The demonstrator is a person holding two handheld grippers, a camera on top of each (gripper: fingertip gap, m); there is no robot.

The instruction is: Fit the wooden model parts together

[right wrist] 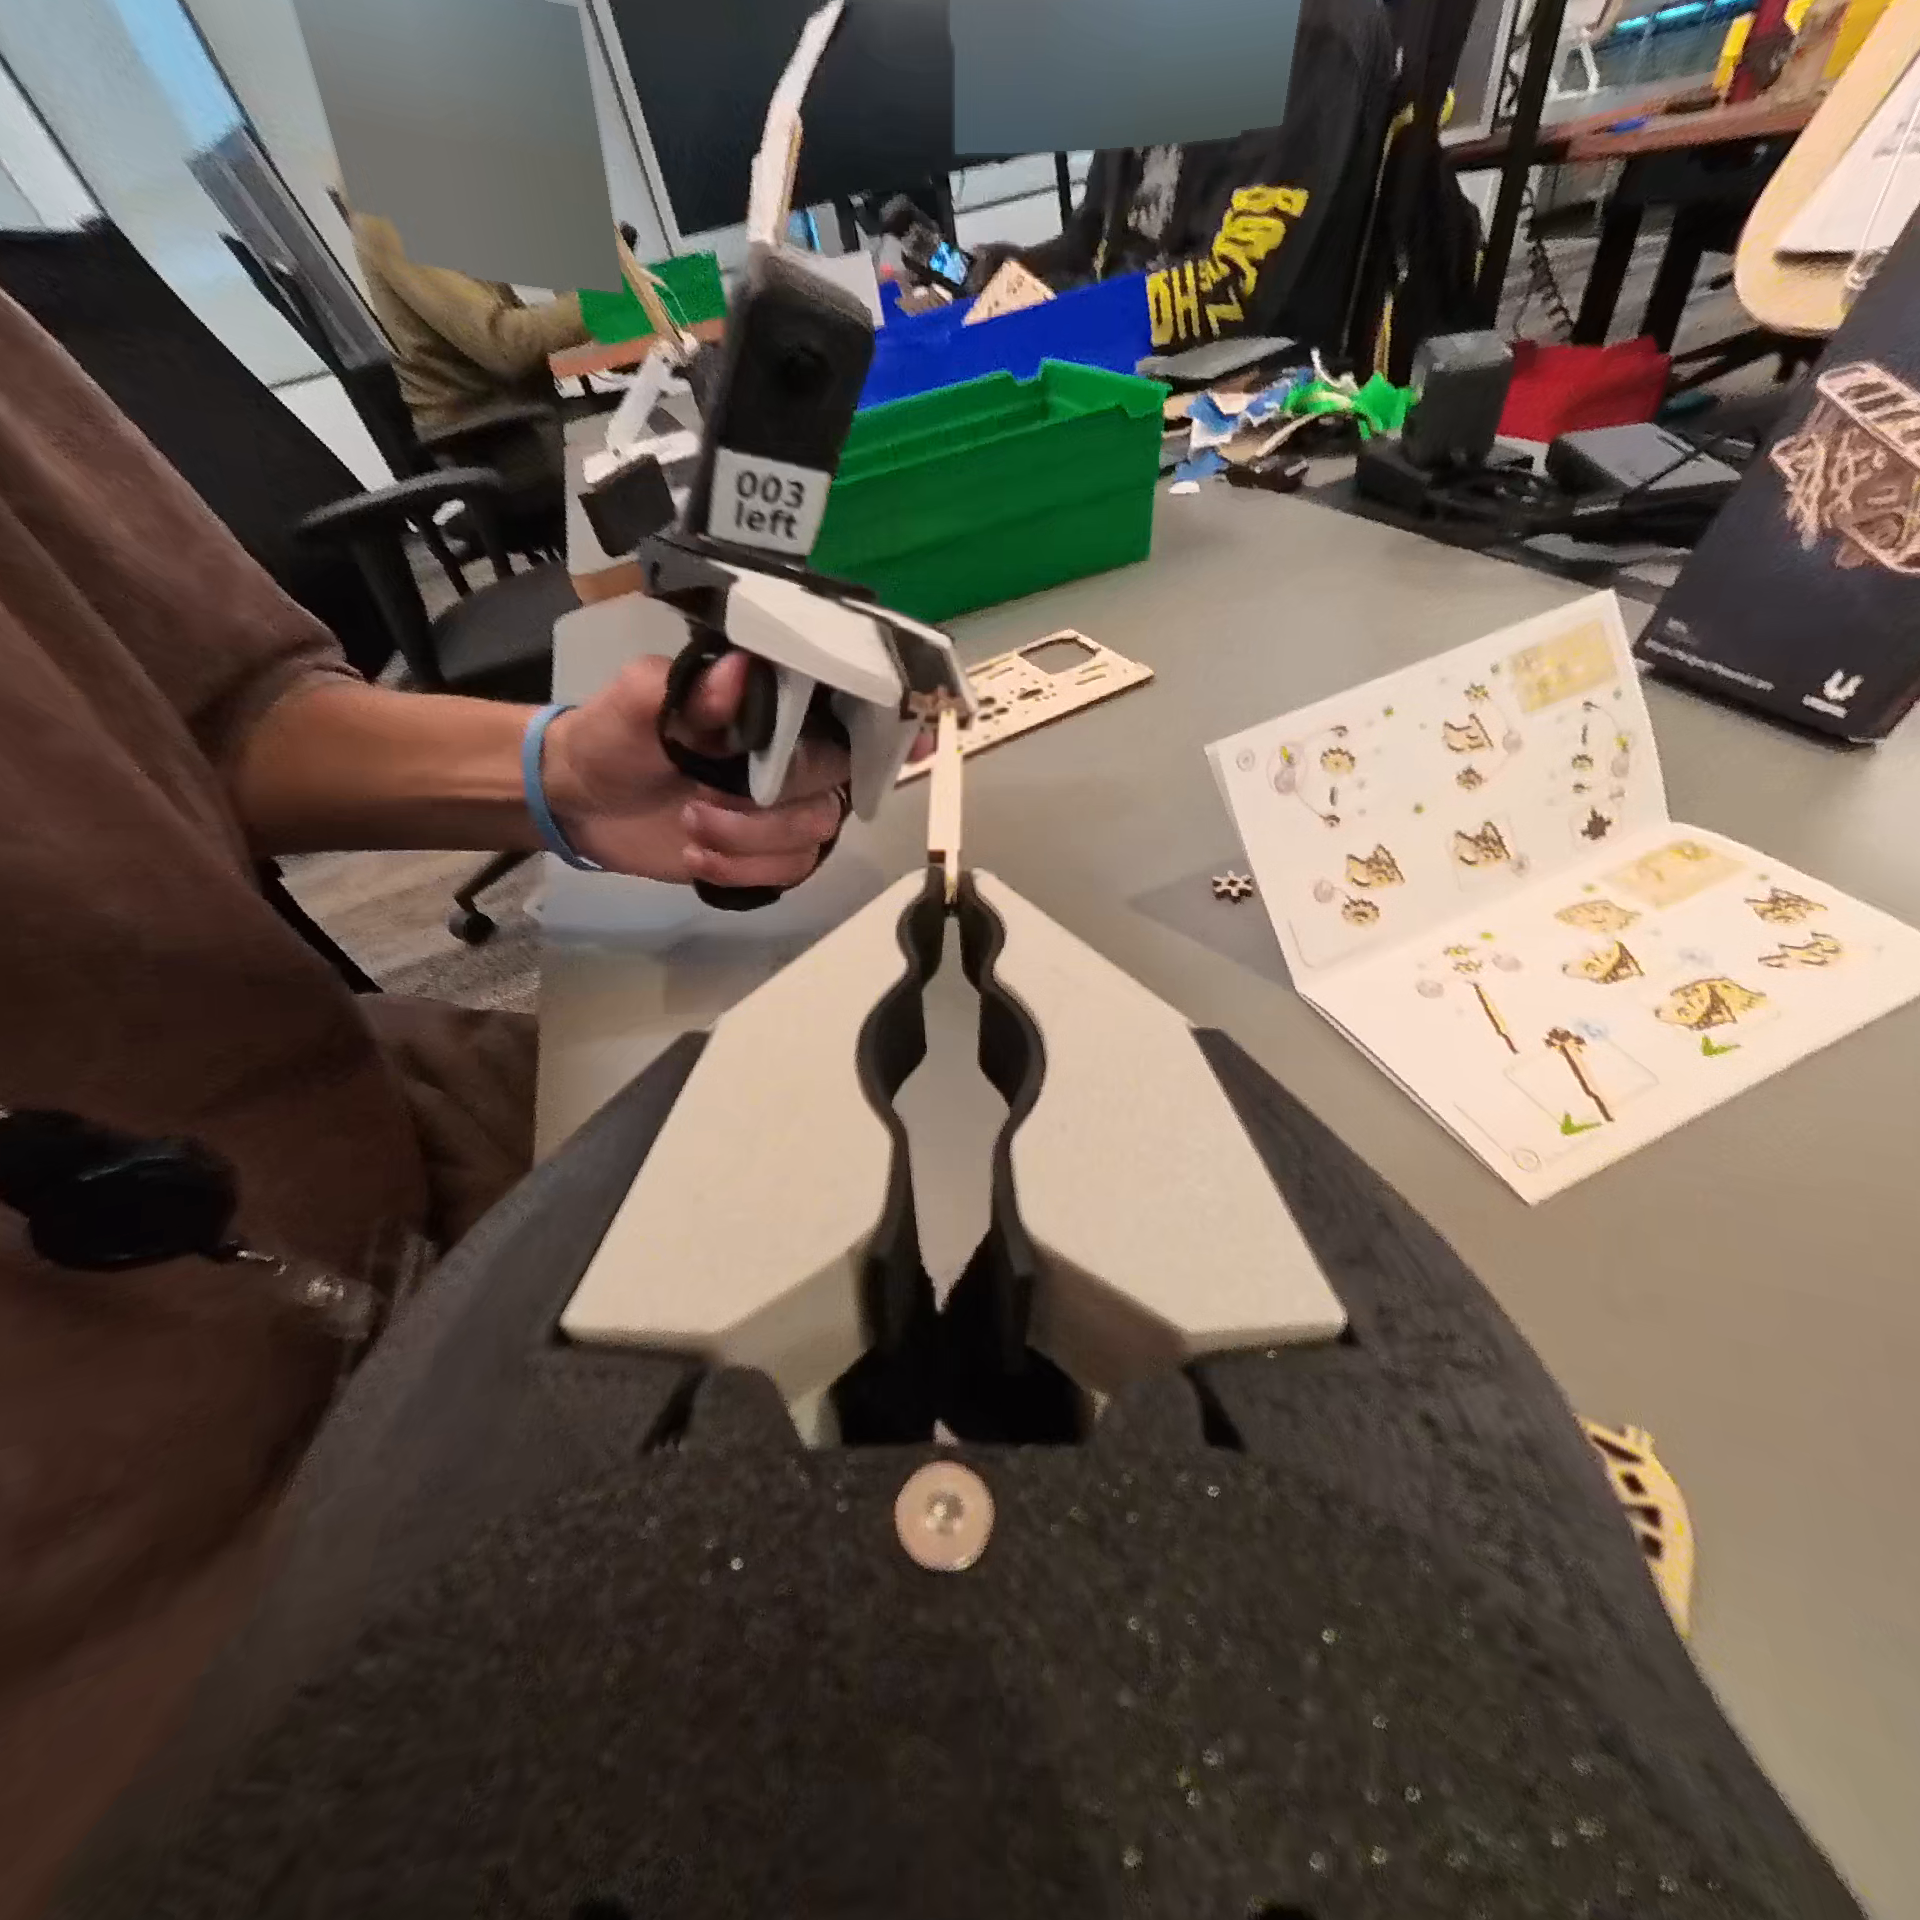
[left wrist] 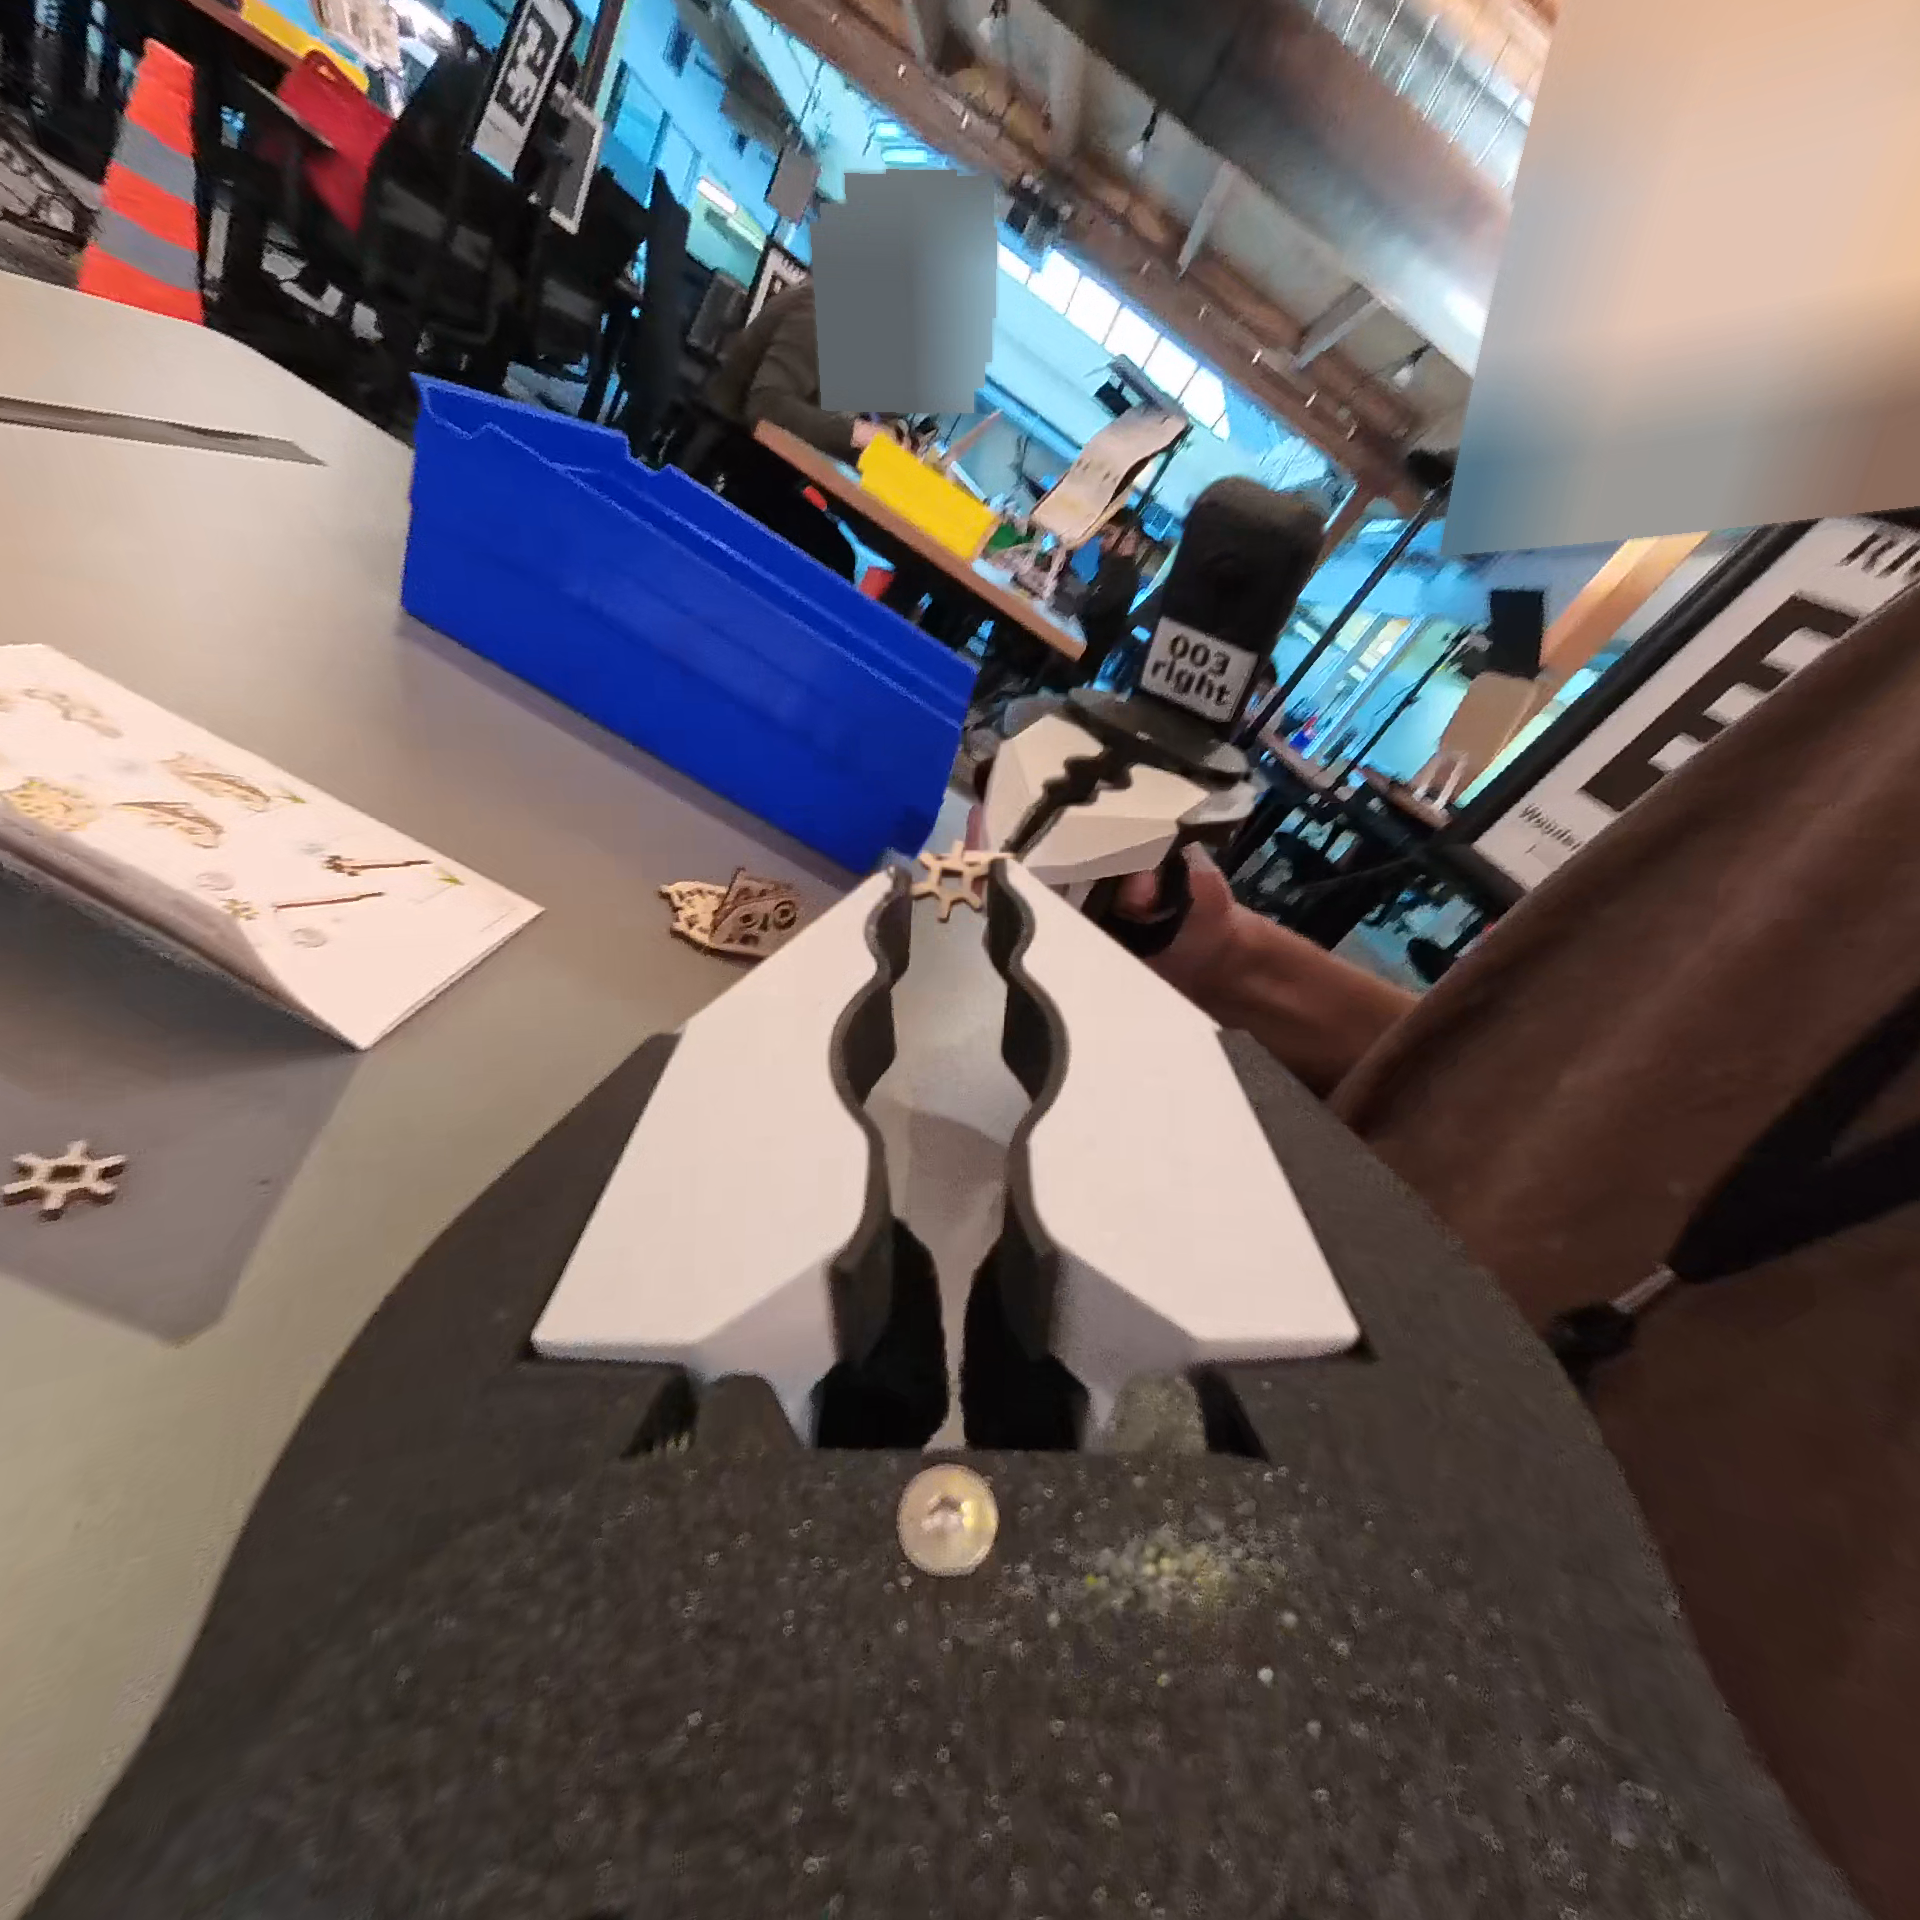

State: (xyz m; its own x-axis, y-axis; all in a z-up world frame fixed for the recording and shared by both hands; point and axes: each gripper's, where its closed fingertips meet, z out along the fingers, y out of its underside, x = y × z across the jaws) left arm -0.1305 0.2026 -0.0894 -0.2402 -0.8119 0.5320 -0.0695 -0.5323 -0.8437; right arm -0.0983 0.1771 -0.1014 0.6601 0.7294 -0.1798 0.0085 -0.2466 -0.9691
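1. Both grippers are held above a grey table [right wrist: 1299,644], each gripped by a hand of a person in a brown sleeve [right wrist: 156,675]; the left hand [right wrist: 707,790] wears a blue wristband, and the right hand [left wrist: 1164,904] is seen wrapped round a black handle

2. A busy workshop is seen around the table: a blue bin [left wrist: 665,613] stands at its far side in the left wrist view, a green bin [right wrist: 987,488] at its far side in the right wrist view, and a dark box [right wrist: 1829,499] at the far right

3. An open white instruction booklet [right wrist: 1558,894] lies on the table to the right, and a punched-out wooden sheet [right wrist: 1039,675] lies flat near the green bin

4. The left gripper [left wrist: 948,883] is closed narrowly on a small wooden gear [left wrist: 951,881], pinched at its fingertips

5. The right gripper [right wrist: 948,894] is closed on the near end of a thin wooden stick [right wrist: 945,800], whose far end meets the gear at the left gripper's tips

6. A part-built wooden piece [left wrist: 732,914] and a loose spare gear [left wrist: 64,1176] rest on the table, well apart
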